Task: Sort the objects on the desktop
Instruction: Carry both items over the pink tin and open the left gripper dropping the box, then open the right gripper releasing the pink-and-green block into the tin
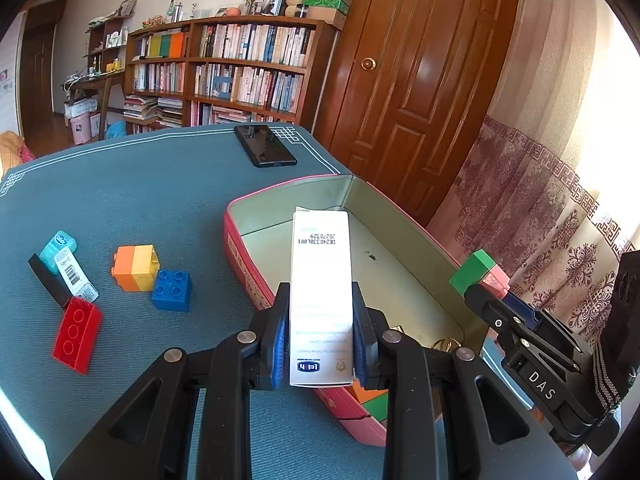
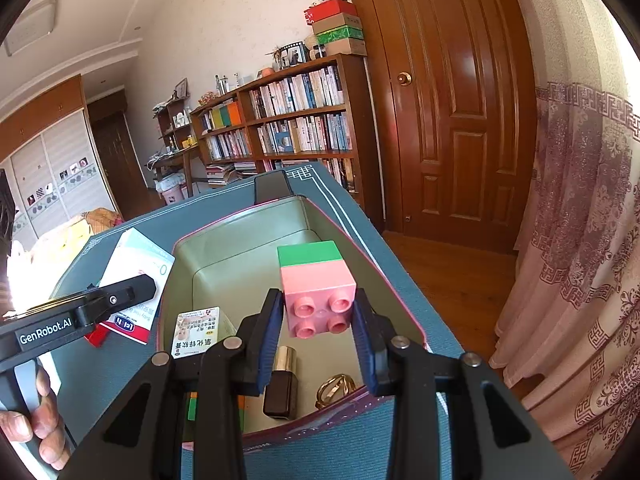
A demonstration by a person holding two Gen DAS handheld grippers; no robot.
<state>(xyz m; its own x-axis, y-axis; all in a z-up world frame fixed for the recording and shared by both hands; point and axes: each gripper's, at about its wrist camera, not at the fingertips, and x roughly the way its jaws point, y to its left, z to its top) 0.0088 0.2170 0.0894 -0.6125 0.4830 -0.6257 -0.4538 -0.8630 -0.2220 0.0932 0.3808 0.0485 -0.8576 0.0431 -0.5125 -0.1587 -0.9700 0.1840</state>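
Showing lipstick (image 2: 281,384) inside tin (image 2: 240,248): right wrist only

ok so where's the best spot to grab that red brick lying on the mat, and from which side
Grip the red brick across its two long smooth side walls, coming down from above. It lies flat, studs up, and is long and narrow, so the short width fits between the fingers. Stay toward the near end: the far end sits close against a black bar and a white tube.
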